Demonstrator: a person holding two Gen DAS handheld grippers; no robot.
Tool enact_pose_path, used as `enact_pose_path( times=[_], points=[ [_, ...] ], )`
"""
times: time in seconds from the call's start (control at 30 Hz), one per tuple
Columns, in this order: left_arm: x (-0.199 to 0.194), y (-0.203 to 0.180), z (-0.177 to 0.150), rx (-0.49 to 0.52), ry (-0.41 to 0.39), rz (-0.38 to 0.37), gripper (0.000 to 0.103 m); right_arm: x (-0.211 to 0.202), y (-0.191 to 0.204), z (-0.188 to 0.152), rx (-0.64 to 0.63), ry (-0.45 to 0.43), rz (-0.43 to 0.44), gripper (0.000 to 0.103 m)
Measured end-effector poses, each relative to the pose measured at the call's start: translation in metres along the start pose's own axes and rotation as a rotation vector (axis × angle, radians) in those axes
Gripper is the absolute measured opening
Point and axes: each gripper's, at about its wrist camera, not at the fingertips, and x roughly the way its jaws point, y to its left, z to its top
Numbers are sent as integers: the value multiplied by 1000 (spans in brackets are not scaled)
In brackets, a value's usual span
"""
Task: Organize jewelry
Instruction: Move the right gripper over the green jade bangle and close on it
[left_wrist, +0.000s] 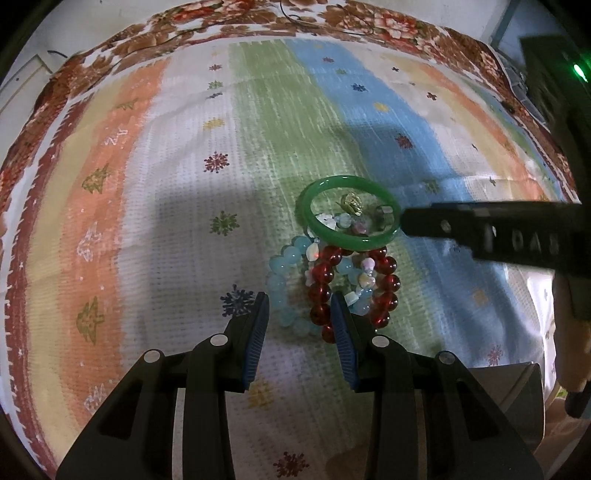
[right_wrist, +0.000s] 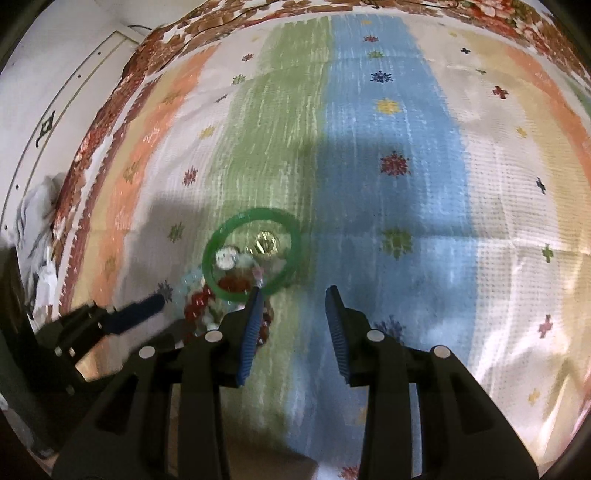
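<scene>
both grippers over the jewelry pile, nothing held

left gripper (left_wrist: 300, 308) gapes, pads bare, astride the pale blue beads (left_wrist: 282, 273) beside the red bead bracelet (left_wrist: 325, 291), clearly nearer; green bangle (left_wrist: 349, 210) lies just beyond; right gripper (right_wrist: 293, 301), open too, sits right of the bangle.

Both wrist views steep-down, close, sharing green bangle (left_wrist: 351, 212).

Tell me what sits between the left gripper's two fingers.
In the left wrist view, the left gripper stands open over the pale blue bead bracelet and the red bead bracelet; neither pad visibly presses them.
</scene>
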Motion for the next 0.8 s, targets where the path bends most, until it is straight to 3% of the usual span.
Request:
enact_pose_path(
  times=[0.37,0.4,0.47,0.8],
  points=[
    [5,-1,-1,9,1,-2,35,22,6,13,10,39,15,38],
    [5,-2,0,12,1,0,35,24,5,13,14,41,13,37],
    [6,-2,-1,17,4,3,35,25,2,12,20,43,14,22],
    [3,-1,1,12,-9,3,35,16,-6,10,28,31,16,16]
  ],
)
